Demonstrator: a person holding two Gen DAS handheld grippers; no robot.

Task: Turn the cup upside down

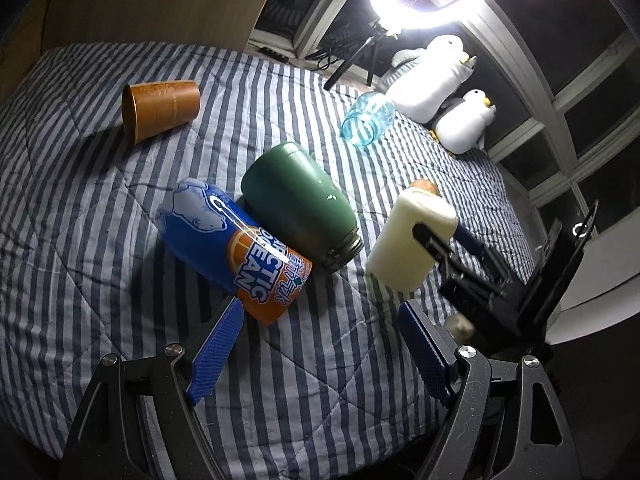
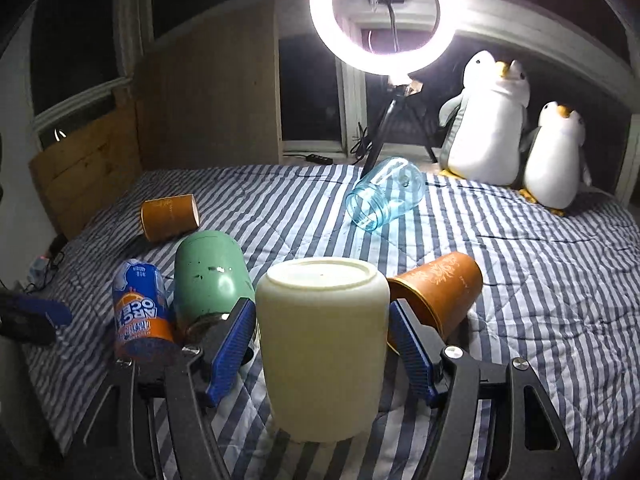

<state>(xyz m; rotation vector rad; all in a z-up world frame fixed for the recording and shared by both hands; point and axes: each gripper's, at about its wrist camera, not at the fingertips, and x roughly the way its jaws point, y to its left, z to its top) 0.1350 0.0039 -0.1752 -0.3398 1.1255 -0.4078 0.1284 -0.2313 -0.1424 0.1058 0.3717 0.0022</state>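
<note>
A cream-white cup (image 2: 322, 344) stands upside down on the striped bedspread (image 2: 540, 280), base up. My right gripper (image 2: 322, 320) is around it, its blue pads (image 2: 230, 354) on either side of the cup; small gaps show, so it looks open. In the left wrist view the same cup (image 1: 412, 236) shows with the right gripper's fingers (image 1: 434, 242) beside it. My left gripper (image 1: 320, 316) is open and empty, just in front of a blue and orange can (image 1: 236, 240).
A green tumbler (image 1: 298, 204), the can (image 2: 140, 312) and two orange cups (image 2: 170, 216) (image 2: 436, 292) lie on their sides. A clear blue glass jar (image 2: 386, 194) lies farther back. Two plush penguins (image 2: 488, 120) and a ring light (image 2: 382, 10) stand at the far edge.
</note>
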